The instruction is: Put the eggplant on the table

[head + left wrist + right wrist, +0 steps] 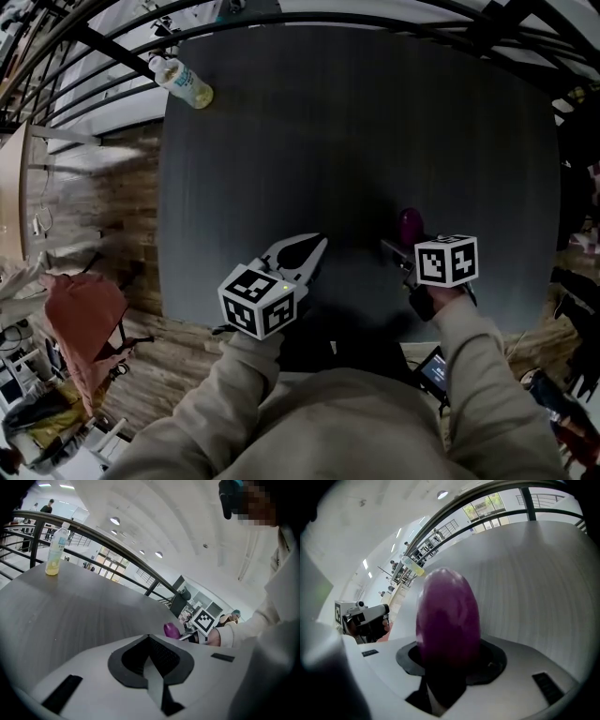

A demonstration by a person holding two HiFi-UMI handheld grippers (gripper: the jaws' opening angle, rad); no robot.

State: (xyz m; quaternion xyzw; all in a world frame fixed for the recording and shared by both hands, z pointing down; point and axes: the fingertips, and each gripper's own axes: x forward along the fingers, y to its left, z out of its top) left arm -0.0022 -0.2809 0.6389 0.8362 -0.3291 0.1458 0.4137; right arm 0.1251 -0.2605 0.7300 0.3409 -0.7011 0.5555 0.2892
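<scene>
Gripping the eggplant (447, 616) in your right gripper (403, 242), you have its long axis running straight out along the jaws, slanting down at the table (356, 141), while your left gripper (319, 246) sits closed and empty alongside.

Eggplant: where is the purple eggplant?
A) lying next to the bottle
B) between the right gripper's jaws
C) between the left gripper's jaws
B: the right gripper view shows the eggplant sitting between the jaws of the right gripper.
</scene>
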